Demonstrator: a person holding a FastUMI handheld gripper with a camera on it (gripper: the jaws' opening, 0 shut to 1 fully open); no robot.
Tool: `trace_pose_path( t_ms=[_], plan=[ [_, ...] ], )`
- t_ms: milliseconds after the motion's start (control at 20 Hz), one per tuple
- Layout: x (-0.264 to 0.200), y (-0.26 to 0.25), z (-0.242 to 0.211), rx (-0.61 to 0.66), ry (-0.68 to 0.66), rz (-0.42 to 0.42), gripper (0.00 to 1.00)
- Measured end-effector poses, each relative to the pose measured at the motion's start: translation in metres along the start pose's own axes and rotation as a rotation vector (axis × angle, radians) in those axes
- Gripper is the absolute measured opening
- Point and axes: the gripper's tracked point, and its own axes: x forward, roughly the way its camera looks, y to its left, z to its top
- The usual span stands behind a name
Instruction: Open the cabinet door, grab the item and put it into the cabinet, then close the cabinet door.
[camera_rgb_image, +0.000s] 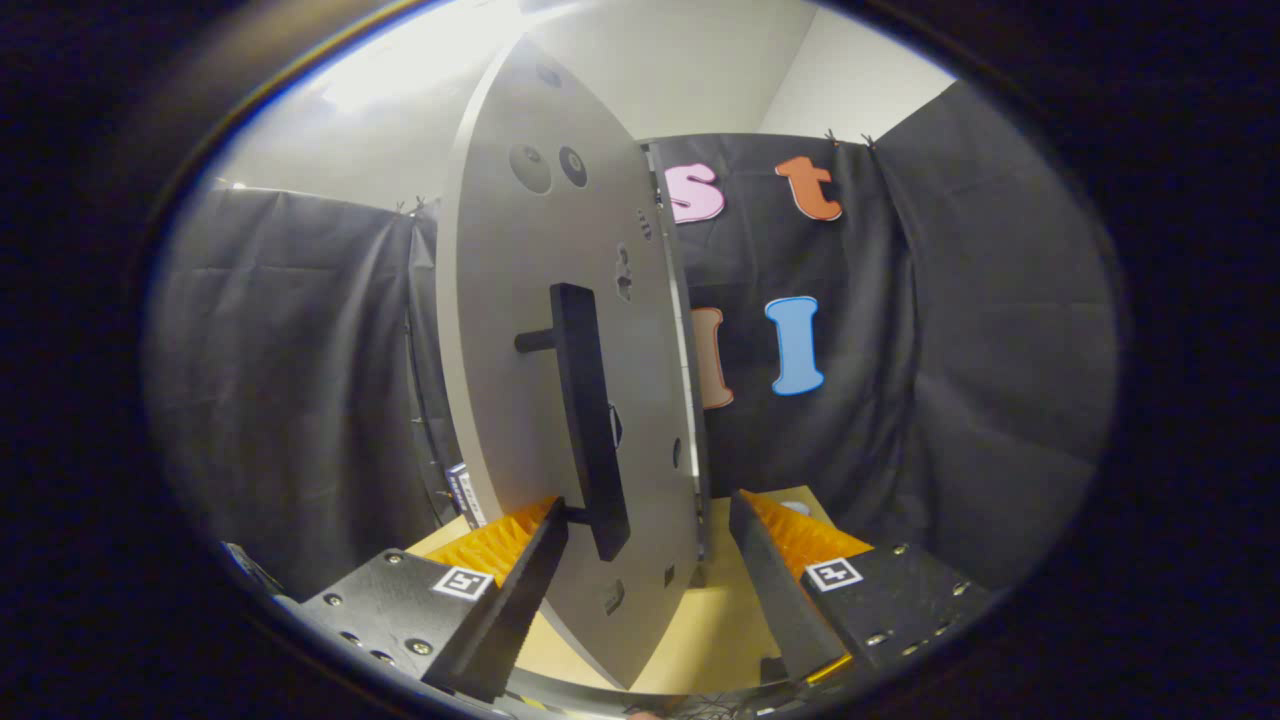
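A grey cabinet door (520, 330) stands upright right in front of me, turned so I see it at a slant. Its long black handle (590, 420) runs vertically on two short posts. My gripper (648, 515) is open, with the door's lower part and the handle's bottom end between the fingers. The left fingertip (545, 535) sits against the handle's lower post, while the right fingertip (745, 520) stands apart, past the door's edge. A small box-like item (462, 490) with a white and blue label peeks out behind the door's left edge.
A tan wooden tabletop (700, 620) lies below the door and fingers. Black cloth walls close in on the left, behind and on the right. Several round and odd-shaped holes dot the door panel.
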Motion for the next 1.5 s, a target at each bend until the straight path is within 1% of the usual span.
trace_pose_path(
  t_ms=[150, 350, 450, 550, 700, 850, 950, 1000, 1150, 1500],
  plan=[
    [0.010, 0.022, -0.002, 0.017, 0.019, 0.047, 0.98],
    [0.030, 0.056, -0.005, -0.006, 0.034, 0.097, 0.98],
    [0.047, 0.080, -0.011, 0.015, 0.052, 0.121, 1.00],
    [0.067, 0.109, -0.016, 0.025, 0.065, 0.142, 1.00],
    [0.101, 0.151, -0.014, -0.034, 0.052, 0.148, 1.00],
    [0.145, 0.182, -0.015, -0.107, 0.021, 0.125, 1.00],
    [0.168, 0.200, -0.021, -0.108, 0.014, 0.096, 1.00],
    [0.180, 0.202, -0.024, -0.091, 0.017, 0.067, 1.00],
    [0.209, 0.209, -0.024, -0.114, -0.005, 0.007, 1.00],
    [0.262, 0.226, -0.021, -0.163, -0.043, -0.060, 1.00]
  ],
)
